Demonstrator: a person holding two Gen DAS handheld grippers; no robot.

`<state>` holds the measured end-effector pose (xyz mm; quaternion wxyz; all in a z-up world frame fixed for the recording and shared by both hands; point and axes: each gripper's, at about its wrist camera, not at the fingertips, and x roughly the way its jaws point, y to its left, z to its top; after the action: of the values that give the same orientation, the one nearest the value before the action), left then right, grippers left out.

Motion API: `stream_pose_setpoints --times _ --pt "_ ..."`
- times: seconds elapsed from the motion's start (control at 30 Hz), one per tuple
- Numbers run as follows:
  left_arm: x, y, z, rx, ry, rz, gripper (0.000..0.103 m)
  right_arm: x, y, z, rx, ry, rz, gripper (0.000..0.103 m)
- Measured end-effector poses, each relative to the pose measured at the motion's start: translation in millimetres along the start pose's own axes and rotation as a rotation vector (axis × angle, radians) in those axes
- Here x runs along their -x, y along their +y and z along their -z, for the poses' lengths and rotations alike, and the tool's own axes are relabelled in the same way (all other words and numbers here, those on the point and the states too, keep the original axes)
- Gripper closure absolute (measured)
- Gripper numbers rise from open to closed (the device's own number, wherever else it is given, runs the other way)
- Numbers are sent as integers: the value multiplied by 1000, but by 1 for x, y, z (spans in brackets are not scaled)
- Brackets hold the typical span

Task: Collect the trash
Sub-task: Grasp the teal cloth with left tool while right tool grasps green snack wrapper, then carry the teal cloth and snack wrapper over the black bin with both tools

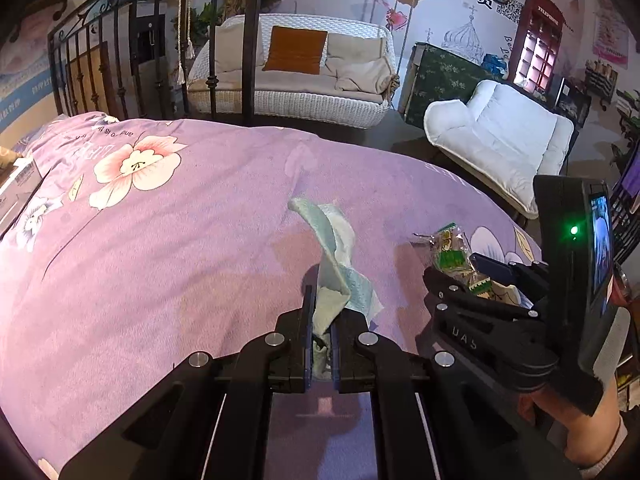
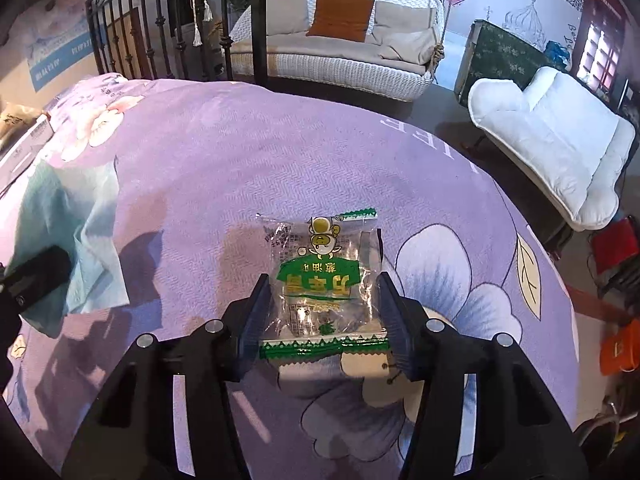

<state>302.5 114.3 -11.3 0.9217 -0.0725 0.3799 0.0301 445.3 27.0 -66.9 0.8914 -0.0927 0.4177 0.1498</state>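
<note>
Left wrist view: left gripper [image 1: 321,312] clamped on a pale green tissue [image 1: 334,256].
Right wrist view: right gripper [image 2: 322,300] jaws apart, straddling the snack wrapper [image 2: 320,280] on the purple bedspread [image 2: 240,168].

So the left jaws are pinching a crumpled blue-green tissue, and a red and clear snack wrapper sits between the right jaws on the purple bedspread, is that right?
Not quite: the snack wrapper is green and clear, not red, as the right wrist view shows. The rest holds: the left gripper has its jaws pinched on the crumpled blue-green tissue, and the wrapper sits between the jaws of the right gripper on the purple bedspread.
</note>
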Motion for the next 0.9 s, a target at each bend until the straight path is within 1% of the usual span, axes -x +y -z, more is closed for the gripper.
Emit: stream_pose_setpoints --times 0.13,0.17,0.23,0.3,0.53,0.73,0.83,0.9 --pt "11 -4 11 2 -5 25 96 21 -4 11 -21 -15 -49 56" --pt "13 -5 14 0 -5 30 96 27 -4 14 -19 -24 -53 59" --pt "20 -9 21 -6 -5 42 96 43 -7 21 -19 -43 -68 61" --pt "28 -15 29 -19 -8 55 96 61 -10 29 -31 -55 -97 61" --pt "59 -37 53 -64 -26 115 96 112 -29 63 -72 -103 -145 63" --pt "81 -58 70 -107 -43 173 96 151 -54 97 -126 -137 -157 63" --pt "90 -69 77 -122 -48 202 96 168 -64 113 -130 -162 -121 63" --pt "95 -77 83 -131 -50 215 96 177 -71 127 -142 -168 -117 63"
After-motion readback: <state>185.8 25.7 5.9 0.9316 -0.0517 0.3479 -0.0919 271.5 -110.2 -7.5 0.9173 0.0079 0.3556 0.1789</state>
